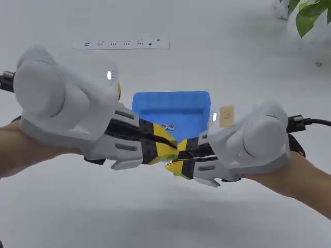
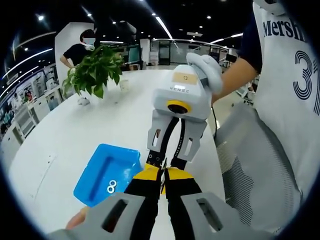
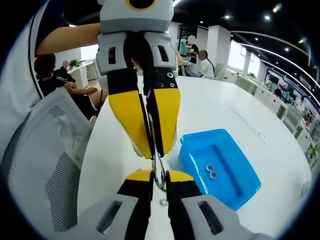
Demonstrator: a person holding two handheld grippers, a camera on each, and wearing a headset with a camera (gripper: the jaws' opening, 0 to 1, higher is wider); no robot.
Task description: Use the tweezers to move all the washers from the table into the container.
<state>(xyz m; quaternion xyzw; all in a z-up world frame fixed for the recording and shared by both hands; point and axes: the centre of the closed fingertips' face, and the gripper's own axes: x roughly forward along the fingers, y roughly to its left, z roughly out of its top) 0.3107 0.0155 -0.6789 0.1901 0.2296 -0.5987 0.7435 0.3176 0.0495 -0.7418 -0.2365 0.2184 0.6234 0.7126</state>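
A blue container (image 1: 194, 111) sits on the white table just behind the two grippers, with two washers (image 1: 168, 126) lying in it. My left gripper (image 1: 173, 147) and right gripper (image 1: 181, 156) meet tip to tip in front of it. In the right gripper view, metal tweezers (image 3: 158, 172) run from between my right gripper's (image 3: 159, 176) yellow tips up into the left gripper's (image 3: 152, 150) pinched fingers. Both look shut on the tweezers. One washer (image 3: 163, 202) lies on the table below them. The container (image 3: 220, 167) with its washers (image 3: 212, 171) is to the right. The left gripper view has the container (image 2: 100, 170) at lower left.
A white power strip (image 1: 121, 44) lies at the far side of the table. A potted plant (image 1: 310, 13) stands at the back right corner. A grey mesh chair (image 2: 250, 170) is beside the table edge. People stand and sit in the room behind.
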